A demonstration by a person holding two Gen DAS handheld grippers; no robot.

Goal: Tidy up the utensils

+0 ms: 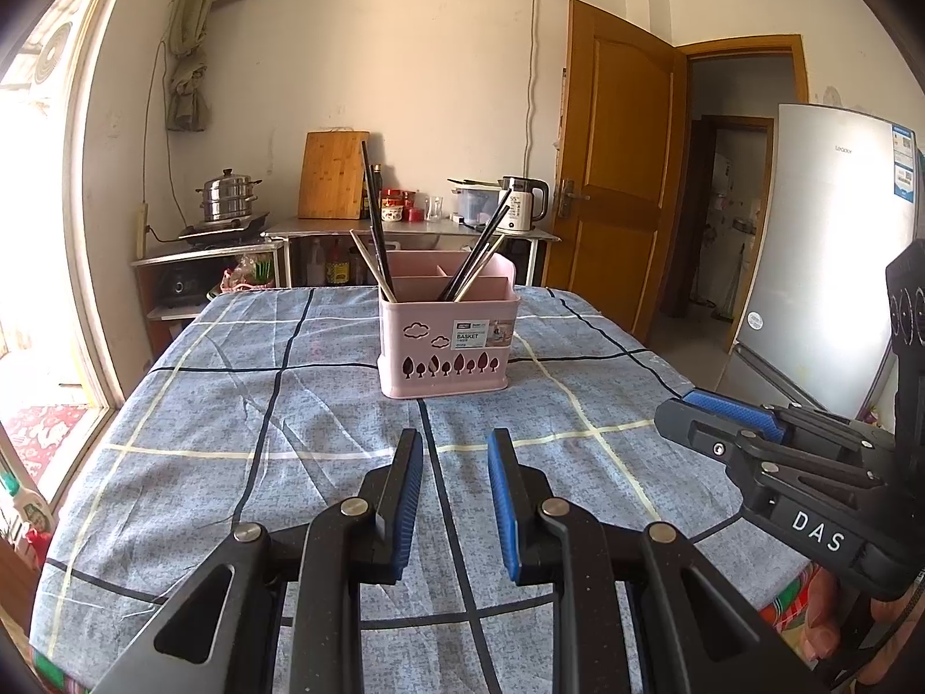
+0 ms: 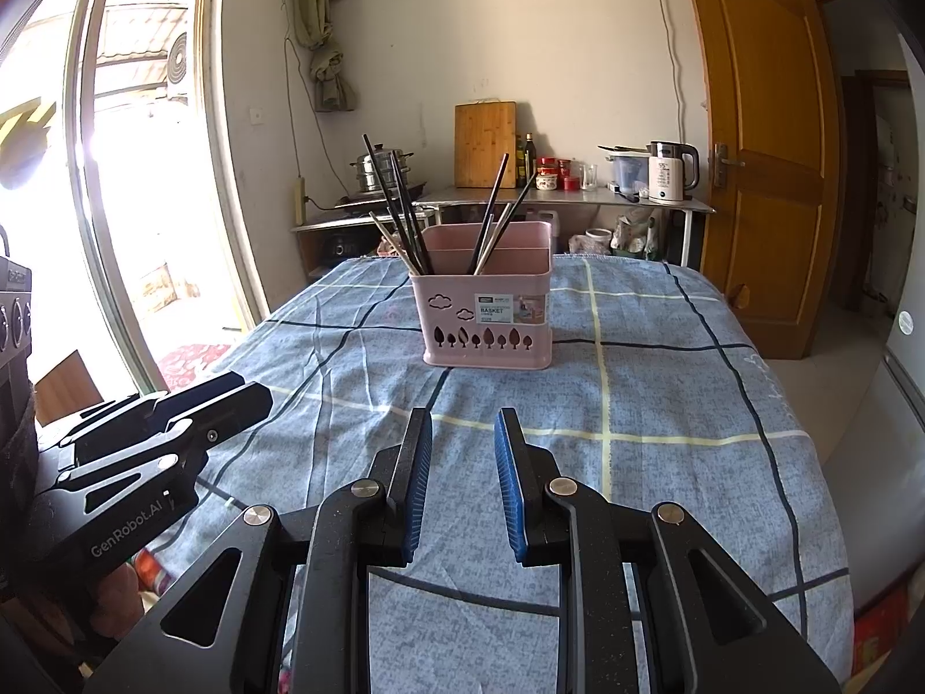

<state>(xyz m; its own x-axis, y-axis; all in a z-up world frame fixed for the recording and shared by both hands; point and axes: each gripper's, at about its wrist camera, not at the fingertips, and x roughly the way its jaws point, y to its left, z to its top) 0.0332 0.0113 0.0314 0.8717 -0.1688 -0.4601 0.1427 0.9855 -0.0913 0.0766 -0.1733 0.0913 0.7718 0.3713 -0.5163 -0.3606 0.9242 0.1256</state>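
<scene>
A pink utensil basket [image 1: 445, 347] [image 2: 485, 312] stands upright on the blue checked tablecloth [image 1: 231, 405] [image 2: 665, 393], toward the far end. Dark and pale chopsticks lean in its left compartment [image 1: 373, 214] [image 2: 384, 185], and more lean in its right one [image 1: 480, 254] [image 2: 491, 214]. My left gripper [image 1: 455, 439] [image 2: 254, 390] hovers over the near cloth, open, nothing between its blue pads. Beside it my right gripper [image 2: 463, 422] [image 1: 673, 419] is also open and empty. Both point at the basket from well short of it.
Behind the table a steel counter [image 1: 416, 228] holds a kettle [image 1: 523, 202], jars and a cutting board [image 1: 332, 173]; a steamer pot [image 1: 225, 196] sits to its left. There is a glass door on the left, a wooden door [image 1: 613, 173] and a fridge [image 1: 821, 266] on the right.
</scene>
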